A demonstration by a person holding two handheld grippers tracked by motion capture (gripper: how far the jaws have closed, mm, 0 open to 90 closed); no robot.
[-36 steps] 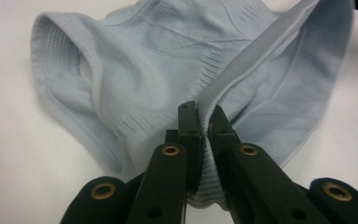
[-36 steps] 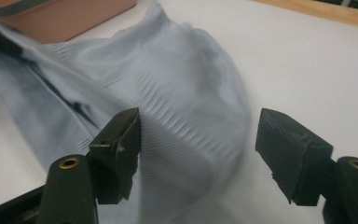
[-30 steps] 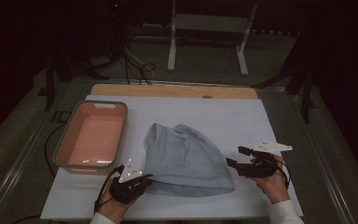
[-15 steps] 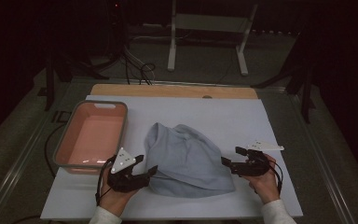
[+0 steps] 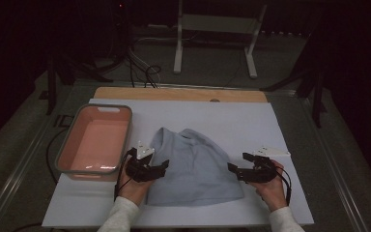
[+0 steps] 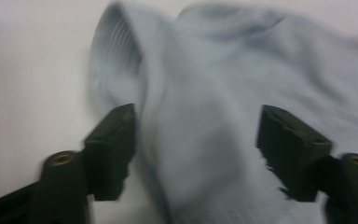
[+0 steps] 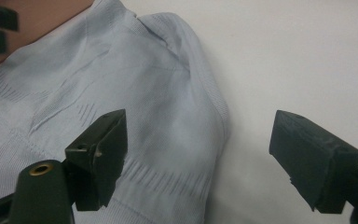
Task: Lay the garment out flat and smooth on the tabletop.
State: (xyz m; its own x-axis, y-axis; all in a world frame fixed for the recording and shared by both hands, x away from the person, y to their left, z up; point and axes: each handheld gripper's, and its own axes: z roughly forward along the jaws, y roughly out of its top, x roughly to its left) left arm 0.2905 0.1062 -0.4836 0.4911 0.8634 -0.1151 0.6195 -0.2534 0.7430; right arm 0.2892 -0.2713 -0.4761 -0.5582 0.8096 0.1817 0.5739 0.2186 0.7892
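Both tools stand spread: the left tool point(image 5: 160, 167), just opened, over the pale blue garment's point(image 5: 198, 166) left edge, the right tool point(image 5: 236, 169) at its right edge.

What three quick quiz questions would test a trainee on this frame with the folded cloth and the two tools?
1. True or false: the left tool is clamped on the light blue cloth.
2. Which side of the cloth does the pink bin sit on in the high view: A left, B right, C behind?
3. What lies under the cloth?

Key:
1. False; its jaws have just been opening and stand apart over the cloth's edge.
2. A.
3. The white mat; the right tool stands open at the cloth's other edge.
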